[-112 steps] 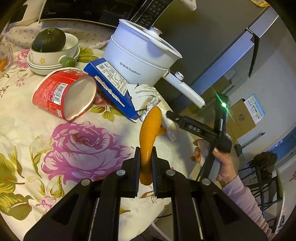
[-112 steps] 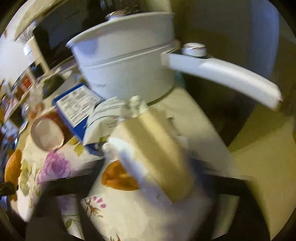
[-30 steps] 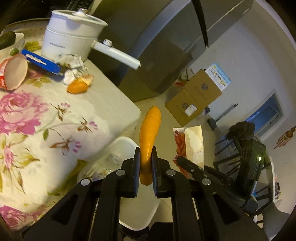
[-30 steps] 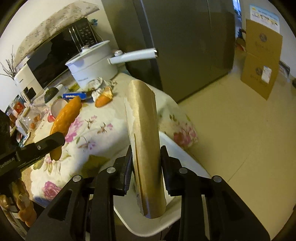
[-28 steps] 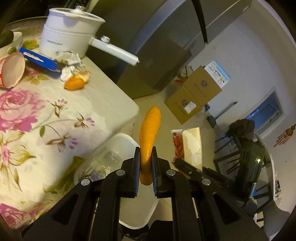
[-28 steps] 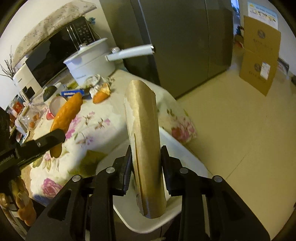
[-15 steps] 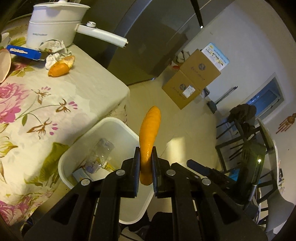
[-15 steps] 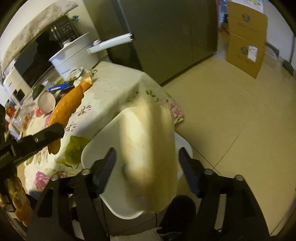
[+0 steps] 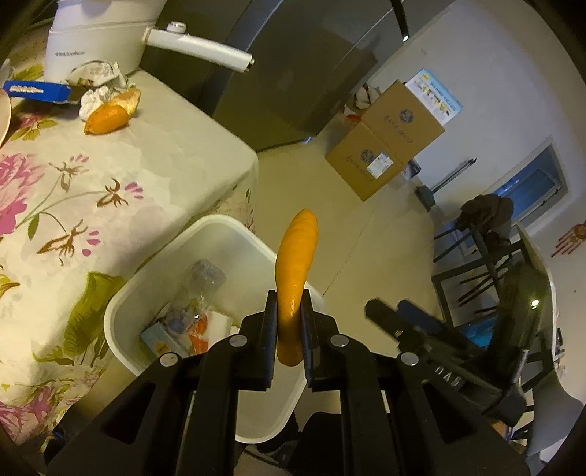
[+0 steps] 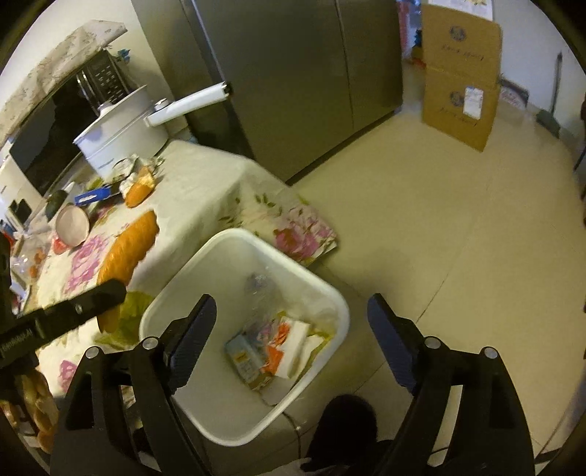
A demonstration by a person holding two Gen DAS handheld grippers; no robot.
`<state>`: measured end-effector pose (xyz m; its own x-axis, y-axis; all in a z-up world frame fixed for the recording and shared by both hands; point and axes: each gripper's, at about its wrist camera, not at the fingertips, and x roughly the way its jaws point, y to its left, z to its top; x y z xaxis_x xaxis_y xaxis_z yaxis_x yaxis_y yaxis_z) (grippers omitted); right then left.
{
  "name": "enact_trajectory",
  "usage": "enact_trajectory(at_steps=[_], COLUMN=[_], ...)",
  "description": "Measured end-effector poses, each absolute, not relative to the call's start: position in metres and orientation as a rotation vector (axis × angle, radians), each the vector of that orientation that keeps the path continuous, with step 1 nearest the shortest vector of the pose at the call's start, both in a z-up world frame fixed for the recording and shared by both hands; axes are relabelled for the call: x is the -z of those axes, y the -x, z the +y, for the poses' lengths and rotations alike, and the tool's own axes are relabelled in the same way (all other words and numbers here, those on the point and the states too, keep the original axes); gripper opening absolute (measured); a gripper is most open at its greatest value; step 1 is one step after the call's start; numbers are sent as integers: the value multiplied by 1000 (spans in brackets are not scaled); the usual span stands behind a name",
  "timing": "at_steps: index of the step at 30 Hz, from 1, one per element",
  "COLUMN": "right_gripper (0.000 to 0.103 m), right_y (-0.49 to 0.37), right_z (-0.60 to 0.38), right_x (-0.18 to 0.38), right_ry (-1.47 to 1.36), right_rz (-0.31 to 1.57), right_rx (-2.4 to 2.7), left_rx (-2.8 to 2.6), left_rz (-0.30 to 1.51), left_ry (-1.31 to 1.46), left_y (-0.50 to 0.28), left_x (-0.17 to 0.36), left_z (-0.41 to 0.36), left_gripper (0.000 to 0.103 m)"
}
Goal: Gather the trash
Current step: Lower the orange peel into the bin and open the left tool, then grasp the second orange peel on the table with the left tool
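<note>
The left gripper [image 9: 289, 331] is squeezing a long orange peel [image 9: 295, 278] that stands up between its black fingers. It hangs over the near edge of a white plastic bin [image 9: 234, 225] on the floor. The right gripper [image 10: 293, 329] has its black fingers spread wide apart with nothing between them. It hangs right above the same bin [image 10: 278, 252].

The right view looks straight down into the bin. Inside are a clear plastic bottle [image 10: 262, 293], a small yellow and blue box [image 10: 243, 353] and some white and orange wrappers [image 10: 289, 338]. The left view shows only part of these, because the gripper and peel are in the way.

Just behind the bin is a table with a flowery cloth [image 9: 121, 172]. Farther back on it lie a piece of orange peel [image 9: 108, 117], a crumpled white paper [image 9: 93, 100] and a flat blue box [image 9: 34, 89], beside a white pot with a long handle [image 9: 99, 34]. Only the right view shows a black microwave [image 10: 69, 121] behind the pot. Two brown cardboard boxes [image 10: 459, 71] stand far off by the wall.
</note>
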<state>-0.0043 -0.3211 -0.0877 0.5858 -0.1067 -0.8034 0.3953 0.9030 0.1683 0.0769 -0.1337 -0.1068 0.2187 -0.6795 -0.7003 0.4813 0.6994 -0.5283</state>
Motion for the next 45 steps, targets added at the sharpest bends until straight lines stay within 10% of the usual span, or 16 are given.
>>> enact_trajectory(at_steps=[12,45], right_gripper=[90,96], right_y=[-5,-127], right_z=[-319,-286], right_x=[89,92], right_ry=[-285,-244], right_rz=[893,906], right_rx=[389,383], left_rx=[779,391], left_rz=[1144,969], left_ry=[172,-19], left_y=[-87,-298], left_x=[123,147], left_z=[-133,-100], left_gripper=[55,61])
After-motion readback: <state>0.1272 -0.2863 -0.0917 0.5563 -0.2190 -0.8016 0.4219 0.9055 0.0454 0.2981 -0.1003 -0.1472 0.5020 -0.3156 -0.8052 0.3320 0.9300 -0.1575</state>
